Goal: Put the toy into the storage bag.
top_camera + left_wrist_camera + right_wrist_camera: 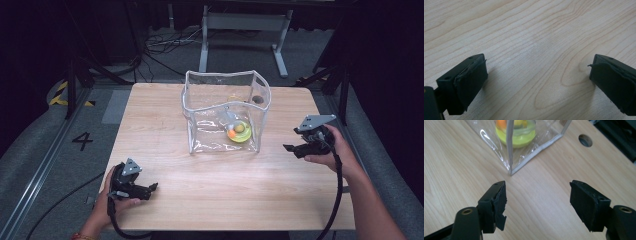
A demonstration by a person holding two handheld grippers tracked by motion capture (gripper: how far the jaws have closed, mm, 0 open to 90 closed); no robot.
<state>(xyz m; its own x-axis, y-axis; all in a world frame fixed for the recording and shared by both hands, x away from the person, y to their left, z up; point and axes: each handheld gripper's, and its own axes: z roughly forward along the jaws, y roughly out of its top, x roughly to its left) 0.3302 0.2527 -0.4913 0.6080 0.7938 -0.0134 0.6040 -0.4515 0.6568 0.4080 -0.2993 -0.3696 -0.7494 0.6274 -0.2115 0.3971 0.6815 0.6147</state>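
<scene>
pale wooden table (215,200), grey carpeted floor (60,150)

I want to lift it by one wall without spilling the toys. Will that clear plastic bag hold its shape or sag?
The clear plastic bag will probably sag: its rim already waves and its walls show creases, so the film looks soft. The grey piping along its edges may keep the corners roughly in shape. The green dish inside sits toward one corner, so the bag would likely tilt that way when lifted.
</scene>
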